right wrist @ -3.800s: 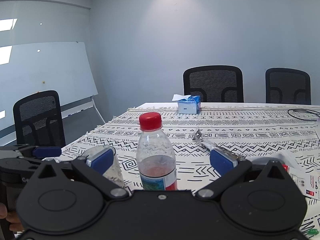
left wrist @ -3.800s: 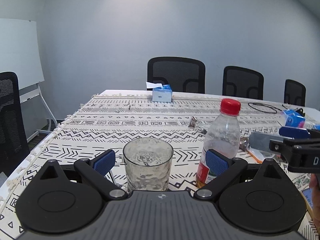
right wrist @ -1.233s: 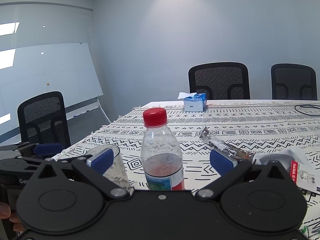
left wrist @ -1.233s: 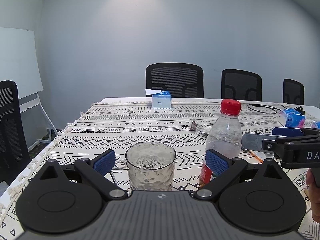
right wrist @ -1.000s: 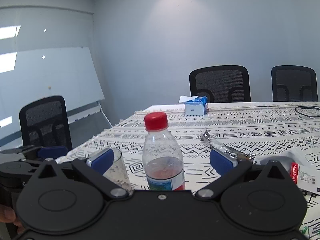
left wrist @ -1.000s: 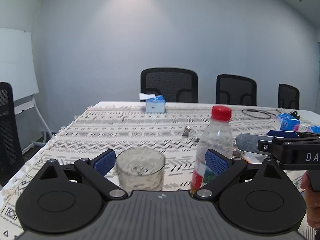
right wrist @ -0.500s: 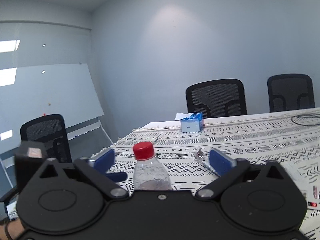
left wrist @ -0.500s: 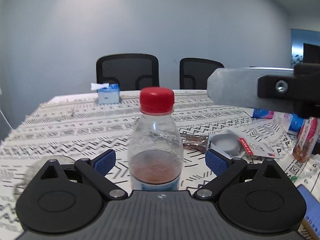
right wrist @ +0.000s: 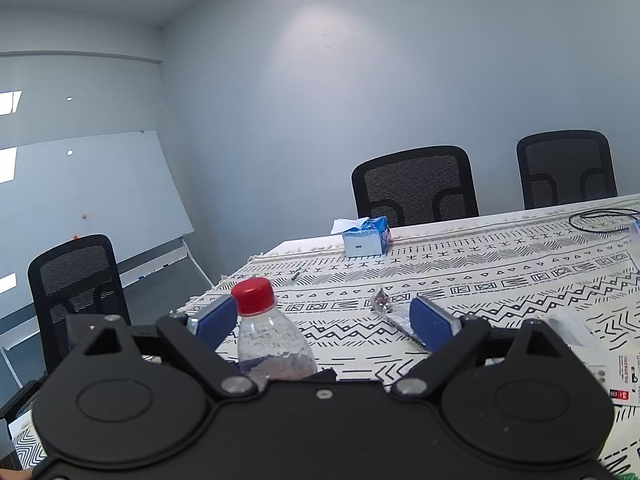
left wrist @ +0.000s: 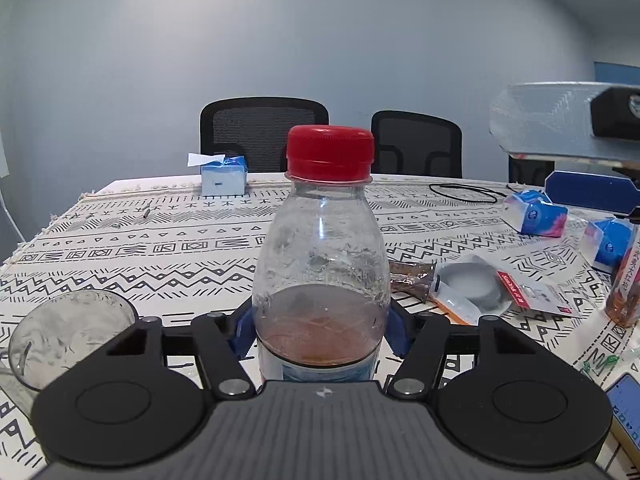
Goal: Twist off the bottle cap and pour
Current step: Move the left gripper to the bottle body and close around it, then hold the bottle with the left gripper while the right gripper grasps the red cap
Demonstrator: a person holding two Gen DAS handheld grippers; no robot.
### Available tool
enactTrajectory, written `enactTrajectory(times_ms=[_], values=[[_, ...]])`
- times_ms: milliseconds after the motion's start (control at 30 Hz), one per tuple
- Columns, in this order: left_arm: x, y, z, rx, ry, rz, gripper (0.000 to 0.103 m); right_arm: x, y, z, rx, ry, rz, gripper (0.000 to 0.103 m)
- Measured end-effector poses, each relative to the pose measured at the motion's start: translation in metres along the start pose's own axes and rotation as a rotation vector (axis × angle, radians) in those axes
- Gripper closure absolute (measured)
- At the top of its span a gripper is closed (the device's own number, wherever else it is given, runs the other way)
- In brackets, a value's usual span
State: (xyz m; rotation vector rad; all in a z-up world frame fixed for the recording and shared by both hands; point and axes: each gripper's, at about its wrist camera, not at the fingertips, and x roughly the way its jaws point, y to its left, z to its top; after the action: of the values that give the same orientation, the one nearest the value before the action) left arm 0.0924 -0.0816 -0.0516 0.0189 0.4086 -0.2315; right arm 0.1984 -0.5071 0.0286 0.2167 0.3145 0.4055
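Note:
A clear plastic bottle (left wrist: pixel 322 264) with a red cap (left wrist: pixel 330 153) and some brown liquid stands on the patterned tablecloth. My left gripper (left wrist: pixel 320 334) is shut on the bottle's lower body, blue pads against both sides. An empty glass (left wrist: pixel 64 332) stands at the lower left. My right gripper (right wrist: pixel 320 320) is open and raised above the table; the bottle (right wrist: pixel 272 344) sits low between its fingers, nearer the left pad, cap (right wrist: pixel 254 290) untouched. The right gripper also shows at the upper right of the left wrist view (left wrist: pixel 580 160).
A blue tissue box (left wrist: pixel 222 174) stands at the table's far edge, with black chairs (left wrist: pixel 264 132) behind. A foil wrapper (left wrist: pixel 412 274), a grey disc on a packet (left wrist: pixel 476 288), blue tissue packs (left wrist: pixel 534 212), a black cable (left wrist: pixel 464 192) and another drink bottle (left wrist: pixel 626 280) lie to the right.
My left gripper swung from the glass to the bottle and closed on its lower body. My right gripper rose and tilted up, so the bottle now sits low in its view.

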Motion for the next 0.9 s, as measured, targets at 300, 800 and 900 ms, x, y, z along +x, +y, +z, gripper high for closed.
enactTrajectory(times_ms=[300,800,900], values=[[-0.026,0.003,0.001,0.017,0.003,-0.036,0.044,0.004,0.009,0.008,0.004,-0.007,0.055,0.009],[-0.057,0.000,-0.023,0.085,-0.017,-0.085,0.044,0.026,0.081,-0.006,-0.197,0.028,0.097,0.072],[-0.057,0.001,-0.024,0.077,-0.024,-0.086,0.044,0.024,0.084,-0.008,-0.210,0.014,0.089,0.072]])
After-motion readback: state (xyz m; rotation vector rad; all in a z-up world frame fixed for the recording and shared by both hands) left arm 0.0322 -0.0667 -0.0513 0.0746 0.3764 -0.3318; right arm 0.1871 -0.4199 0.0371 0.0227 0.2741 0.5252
